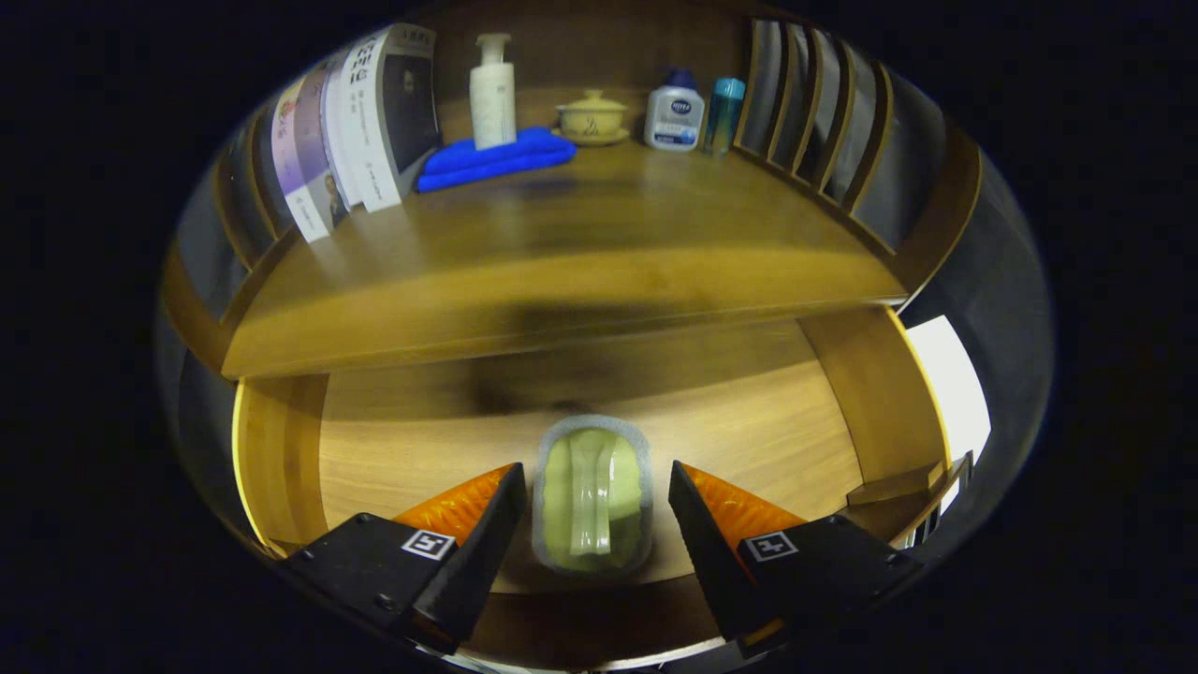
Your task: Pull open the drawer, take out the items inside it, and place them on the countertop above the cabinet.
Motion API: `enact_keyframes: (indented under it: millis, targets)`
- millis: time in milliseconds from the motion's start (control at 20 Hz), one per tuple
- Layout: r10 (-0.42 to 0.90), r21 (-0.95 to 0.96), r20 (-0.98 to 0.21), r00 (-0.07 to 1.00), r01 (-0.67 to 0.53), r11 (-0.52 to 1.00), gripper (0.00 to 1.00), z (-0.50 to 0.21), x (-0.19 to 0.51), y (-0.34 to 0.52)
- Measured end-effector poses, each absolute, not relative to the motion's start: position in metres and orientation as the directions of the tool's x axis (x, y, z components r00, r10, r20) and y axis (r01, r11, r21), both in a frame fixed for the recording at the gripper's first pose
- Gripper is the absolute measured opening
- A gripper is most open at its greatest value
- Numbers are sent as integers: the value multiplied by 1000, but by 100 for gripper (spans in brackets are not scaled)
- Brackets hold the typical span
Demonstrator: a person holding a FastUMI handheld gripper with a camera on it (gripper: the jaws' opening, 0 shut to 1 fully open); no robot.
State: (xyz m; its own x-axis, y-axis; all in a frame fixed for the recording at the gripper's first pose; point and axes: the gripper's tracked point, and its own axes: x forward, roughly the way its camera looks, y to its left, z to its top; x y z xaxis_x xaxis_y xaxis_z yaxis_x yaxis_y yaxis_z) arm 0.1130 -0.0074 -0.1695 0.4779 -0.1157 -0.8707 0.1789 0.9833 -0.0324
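A pale green, perhaps glazed, cup [592, 501] in grey foam lies between the wide-spread fingers [513, 496].

My hand-held gripper [592, 501] hangs over the pulled-out drawer [749, 412], fingers apart either side of the tray [592, 496] lying inside. Above, on the surface [562, 253]: books [360, 126] left, then towel [496, 159] under a pump bottle [492, 92], lidded bowl [591, 116], two bottles [693, 114] right.

One green cup [592, 499] in drawer, three bottles [492, 91], one blue cloth [496, 157], one lidded bowl [591, 115]
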Motion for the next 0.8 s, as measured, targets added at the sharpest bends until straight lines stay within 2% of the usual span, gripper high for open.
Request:
enact_keyframes:
  millis: [250, 350, 450, 500, 600, 800]
  targets:
    - [-66, 8, -882, 466, 154, 988, 60, -182, 121, -1]
    - [-56, 17, -880, 471, 149, 989, 28, -181, 120, 1]
    - [-43, 36, -860, 508, 145, 989, 26, -179, 126, 5]
    - [-28, 47, -843, 537, 125, 991, 16, -177, 131, 10]
    - [-40, 18, -821, 569, 96, 995, 16, -170, 133, 11]
    - [-70, 7, -792, 606, 123, 992, 16, -152, 122, 7]
